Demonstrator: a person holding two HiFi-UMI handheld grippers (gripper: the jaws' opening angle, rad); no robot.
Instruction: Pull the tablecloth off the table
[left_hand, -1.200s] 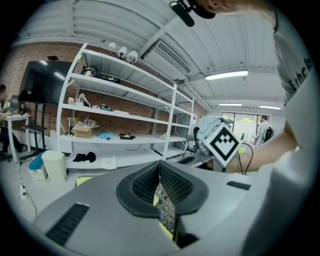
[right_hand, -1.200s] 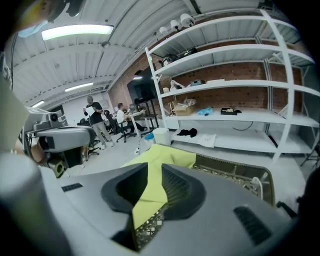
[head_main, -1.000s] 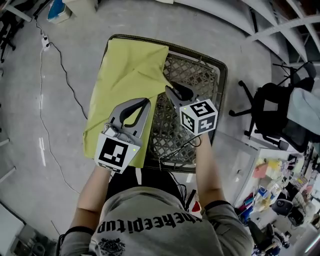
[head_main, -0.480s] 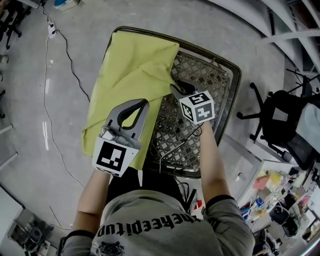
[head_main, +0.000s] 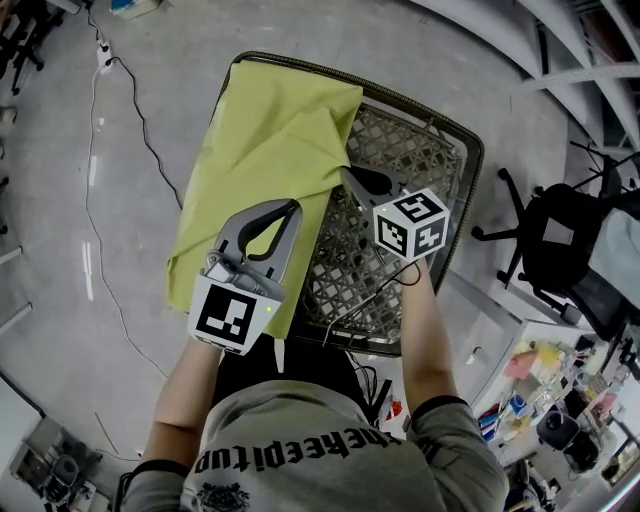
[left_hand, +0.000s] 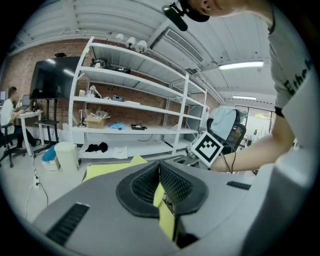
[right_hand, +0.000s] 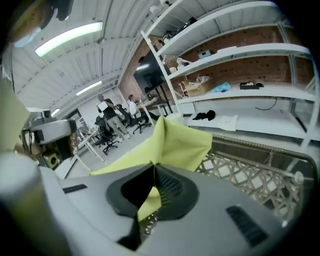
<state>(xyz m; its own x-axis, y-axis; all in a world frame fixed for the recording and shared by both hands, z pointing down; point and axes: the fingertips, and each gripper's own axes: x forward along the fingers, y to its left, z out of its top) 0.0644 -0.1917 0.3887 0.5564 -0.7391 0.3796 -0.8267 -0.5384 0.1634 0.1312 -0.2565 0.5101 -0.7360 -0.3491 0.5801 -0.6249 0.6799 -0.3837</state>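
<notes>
The yellow-green tablecloth (head_main: 265, 150) lies creased over the left half of the desk (head_main: 410, 150), hanging past its left edge. The desk's dark-rimmed lattice top is bare on the right; it stands on a grey concrete floor (head_main: 120, 300), a black office chair (head_main: 555, 245) to its right, a cable (head_main: 130, 130) to its left. The left claw (head_main: 290, 208) is clamped on the cloth at the desk's near side. The right claw (head_main: 345, 172), spread a moment ago, has just closed, pinching the cloth's inner edge mid-desk

I count one tablecloth (head_main: 265, 150), one table (head_main: 405, 160), two grippers, namely left gripper (head_main: 291, 206) and right gripper (head_main: 346, 176), and one chair (head_main: 556, 236).
</notes>
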